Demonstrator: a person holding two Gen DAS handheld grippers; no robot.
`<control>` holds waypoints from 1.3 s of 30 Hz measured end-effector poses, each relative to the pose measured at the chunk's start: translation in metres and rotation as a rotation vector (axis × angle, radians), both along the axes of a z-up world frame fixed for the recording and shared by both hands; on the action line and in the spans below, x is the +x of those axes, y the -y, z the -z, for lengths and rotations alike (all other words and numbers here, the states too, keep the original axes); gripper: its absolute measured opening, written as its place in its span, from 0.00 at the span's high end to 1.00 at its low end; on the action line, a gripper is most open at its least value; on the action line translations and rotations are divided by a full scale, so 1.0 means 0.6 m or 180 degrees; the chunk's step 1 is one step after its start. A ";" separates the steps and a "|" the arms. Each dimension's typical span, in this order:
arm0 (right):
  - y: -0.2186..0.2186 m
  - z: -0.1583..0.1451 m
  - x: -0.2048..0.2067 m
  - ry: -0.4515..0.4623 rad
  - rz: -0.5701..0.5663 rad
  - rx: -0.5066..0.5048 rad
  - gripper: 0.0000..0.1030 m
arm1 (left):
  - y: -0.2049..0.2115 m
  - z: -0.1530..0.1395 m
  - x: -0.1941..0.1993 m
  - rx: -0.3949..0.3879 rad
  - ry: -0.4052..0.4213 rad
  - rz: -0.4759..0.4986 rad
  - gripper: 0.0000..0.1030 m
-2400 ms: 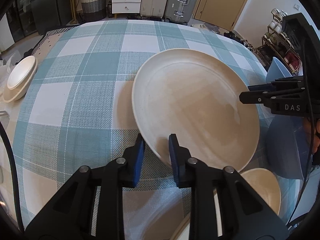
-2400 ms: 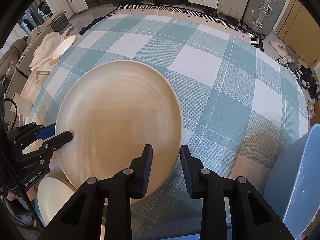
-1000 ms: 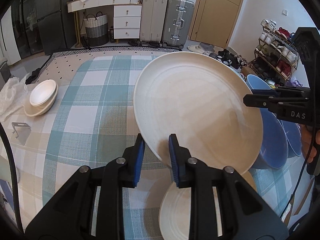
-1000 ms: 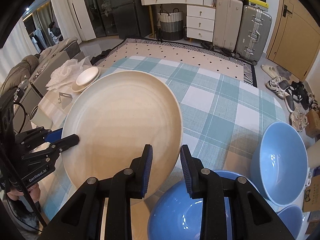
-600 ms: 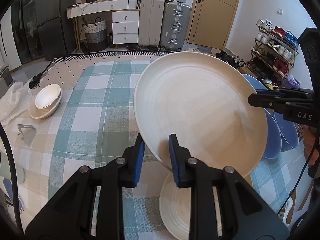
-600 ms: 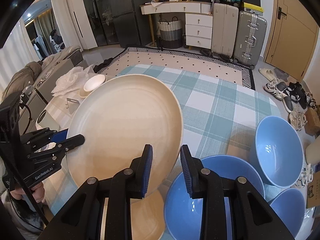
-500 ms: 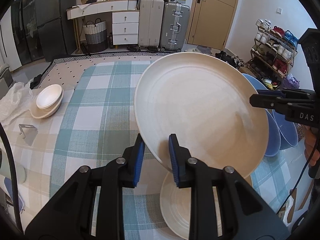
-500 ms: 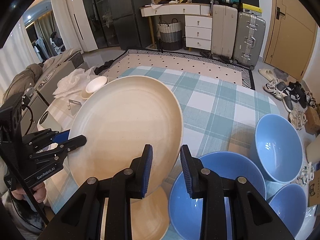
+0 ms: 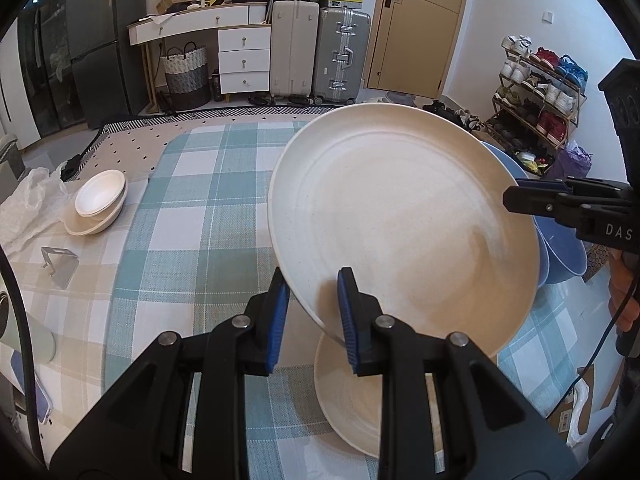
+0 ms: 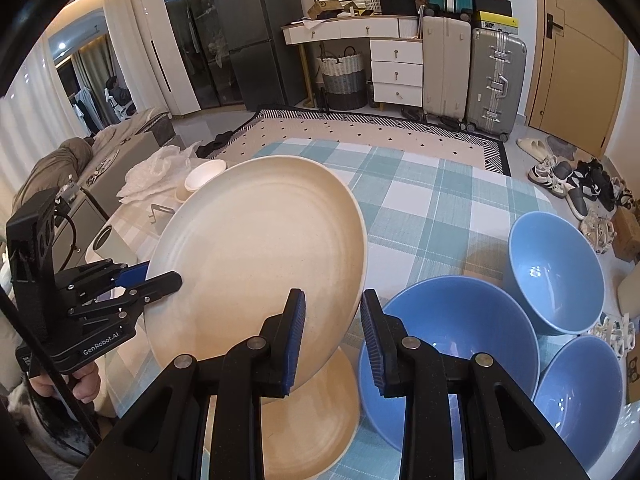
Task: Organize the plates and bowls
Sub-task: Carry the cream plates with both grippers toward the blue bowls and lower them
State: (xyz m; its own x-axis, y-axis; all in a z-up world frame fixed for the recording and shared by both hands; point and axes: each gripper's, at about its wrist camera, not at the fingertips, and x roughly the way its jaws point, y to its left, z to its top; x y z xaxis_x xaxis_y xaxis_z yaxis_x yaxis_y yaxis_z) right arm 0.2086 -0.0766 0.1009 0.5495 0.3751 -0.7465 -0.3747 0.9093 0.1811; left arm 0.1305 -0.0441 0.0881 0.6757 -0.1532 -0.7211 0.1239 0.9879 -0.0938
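Plate [image 9: 400, 216] between both claws, hiding most of smaller plate [image 9: 348, 392] beneath.

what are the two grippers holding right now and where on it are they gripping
Both hold the large cream plate by its rim: the left hand-held gripper on one edge, the right hand-held gripper on the opposite edge.

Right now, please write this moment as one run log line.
left gripper: shut on large plate | right gripper: shut on large plate | plate: lifted, tilted
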 end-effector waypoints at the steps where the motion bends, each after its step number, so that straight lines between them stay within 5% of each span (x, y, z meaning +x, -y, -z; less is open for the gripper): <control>1: 0.001 0.000 -0.004 0.0001 0.0000 0.0001 0.71 | 0.001 0.000 -0.003 0.0007 0.0002 0.0004 0.79; 39: 0.021 0.052 -0.104 0.0052 0.0129 0.0240 0.71 | 0.014 0.035 -0.061 0.0053 0.0000 0.0142 0.79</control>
State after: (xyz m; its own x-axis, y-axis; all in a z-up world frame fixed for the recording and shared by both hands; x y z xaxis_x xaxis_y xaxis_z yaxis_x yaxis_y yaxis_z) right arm 0.1463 -0.0891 0.0700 0.5772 0.4072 -0.7079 -0.3413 0.9078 0.2439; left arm 0.0942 -0.0525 0.0669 0.6685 -0.1710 -0.7238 0.1678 0.9828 -0.0773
